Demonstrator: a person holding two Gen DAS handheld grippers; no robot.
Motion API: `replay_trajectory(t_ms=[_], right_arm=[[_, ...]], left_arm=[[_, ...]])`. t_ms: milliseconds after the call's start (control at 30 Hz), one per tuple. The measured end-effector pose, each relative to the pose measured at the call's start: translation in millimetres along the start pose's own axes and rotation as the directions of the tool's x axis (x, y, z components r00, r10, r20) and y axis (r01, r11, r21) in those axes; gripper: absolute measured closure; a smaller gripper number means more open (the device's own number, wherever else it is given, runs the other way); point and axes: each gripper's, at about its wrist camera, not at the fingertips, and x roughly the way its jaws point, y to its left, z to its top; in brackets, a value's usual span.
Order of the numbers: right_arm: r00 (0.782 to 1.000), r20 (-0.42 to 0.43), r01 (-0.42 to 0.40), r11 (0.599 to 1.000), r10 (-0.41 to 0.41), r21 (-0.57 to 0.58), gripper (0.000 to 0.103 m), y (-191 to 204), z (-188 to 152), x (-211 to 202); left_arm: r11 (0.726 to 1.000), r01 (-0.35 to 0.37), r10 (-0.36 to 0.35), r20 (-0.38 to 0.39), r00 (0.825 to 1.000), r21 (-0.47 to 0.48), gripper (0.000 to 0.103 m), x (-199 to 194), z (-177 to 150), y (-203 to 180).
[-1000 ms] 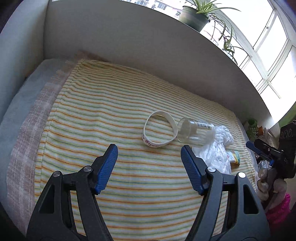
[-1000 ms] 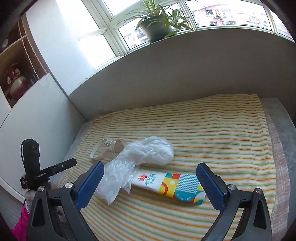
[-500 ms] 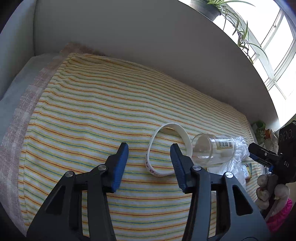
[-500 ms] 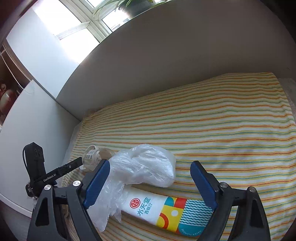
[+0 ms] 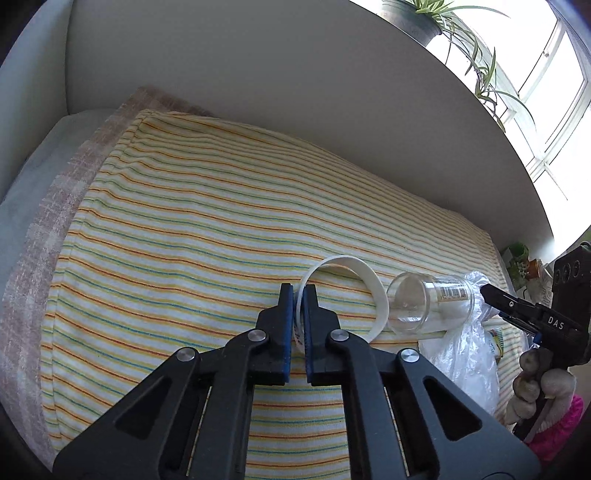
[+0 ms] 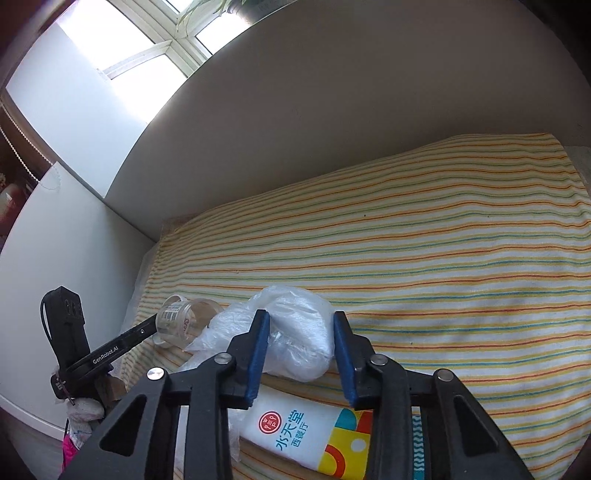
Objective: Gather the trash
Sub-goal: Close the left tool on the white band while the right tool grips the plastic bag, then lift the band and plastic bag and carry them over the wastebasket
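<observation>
In the left wrist view my left gripper [image 5: 298, 295] is shut on the near edge of a white paper ring [image 5: 373, 286] lying on the striped bedcover [image 5: 192, 236]. A clear plastic cup [image 5: 428, 304] lies on its side just right of the ring, beside a crumpled clear plastic bag [image 5: 465, 354]. In the right wrist view my right gripper [image 6: 301, 321] has its jaws partly closed around the bag's white bulge [image 6: 299, 332], and I cannot tell whether the pads press it. A colourful printed paper package [image 6: 314, 432] lies below the bag. The cup [image 6: 184, 319] shows at left.
The bed runs along a grey wall under a window sill with potted plants [image 5: 417, 16]. A white cabinet side [image 6: 55, 258] stands at the bed's end. The other hand-held gripper [image 5: 535, 321] shows at the right edge of the left wrist view.
My left gripper moved forward and closed on the ring's near edge. My right gripper moved down and forward, and its jaws narrowed around the plastic bag.
</observation>
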Motion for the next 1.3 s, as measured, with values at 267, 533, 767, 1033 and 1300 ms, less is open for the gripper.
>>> replay_trajectory(t_ms=[267,533,767,1033,1300], right_arm=[[0.998,0.053,-0.035,0.999,0.037,-0.033,0.083,9.0,-4.4,-16.9],[0.991,0.112,-0.061,0.996,0.068,-0.059,0.085,15.6,-3.4,-51.1],[0.983,0.158,-0.08,0.992,0.094,-0.095,0.086,22.2,-16.8,-90.2],[0.979,0.172,-0.09,0.987,0.112,-0.131,0.086,37.1,-44.8,-127.2],[0.979,0.172,-0.08,0.984,0.107,-0.158,0.086,47.7,-79.6,-152.8]], left_arm=[[1.0,0.014,-0.014,0.044,0.999,-0.014,0.101,-20.0,1.1,2.5],[1.0,0.02,-0.019,0.086,0.996,-0.005,0.101,-51.2,-2.7,1.1],[0.999,0.036,-0.039,0.117,0.992,0.021,0.101,-86.8,-12.1,-9.5],[0.997,0.066,-0.071,0.133,0.989,0.047,0.101,-128.6,-42.1,-19.0],[0.994,0.087,-0.096,0.148,0.984,0.069,0.101,-166.2,-82.1,-31.6]])
